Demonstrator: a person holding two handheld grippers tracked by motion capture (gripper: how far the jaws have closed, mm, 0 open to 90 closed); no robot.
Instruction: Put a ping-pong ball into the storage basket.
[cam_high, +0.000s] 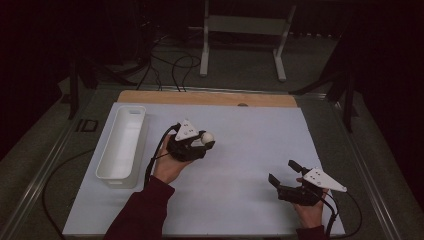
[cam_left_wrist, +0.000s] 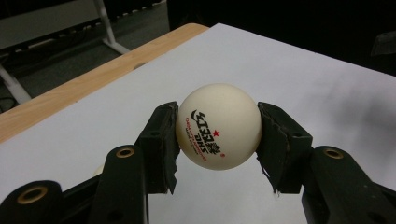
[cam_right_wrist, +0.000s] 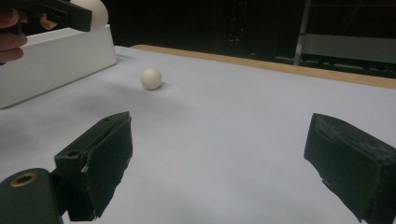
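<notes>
- Left gripper (cam_left_wrist: 217, 135), frame centre, has its fingers (cam_left_wrist: 161, 144) clamped on a white ball (cam_left_wrist: 218, 126), lifted off the bench (cam_high: 250, 150), probably bound for the tray (cam_high: 122, 142) at left.
- Right gripper (cam_high: 284, 172), lower right, rests with fingers wide apart, holding nothing.
- Second ball (cam_right_wrist: 151, 78) lies loose near the tray.

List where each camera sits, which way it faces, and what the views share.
High view: above the person's side, looking forward and down on the table; forearms and both grippers show.
Left gripper view: on the left gripper, looking along its jaws clamping a ball.
Right gripper view: on the right gripper, facing the tray; open jaws.
Shared: high and right gripper views both show the tray.
</notes>
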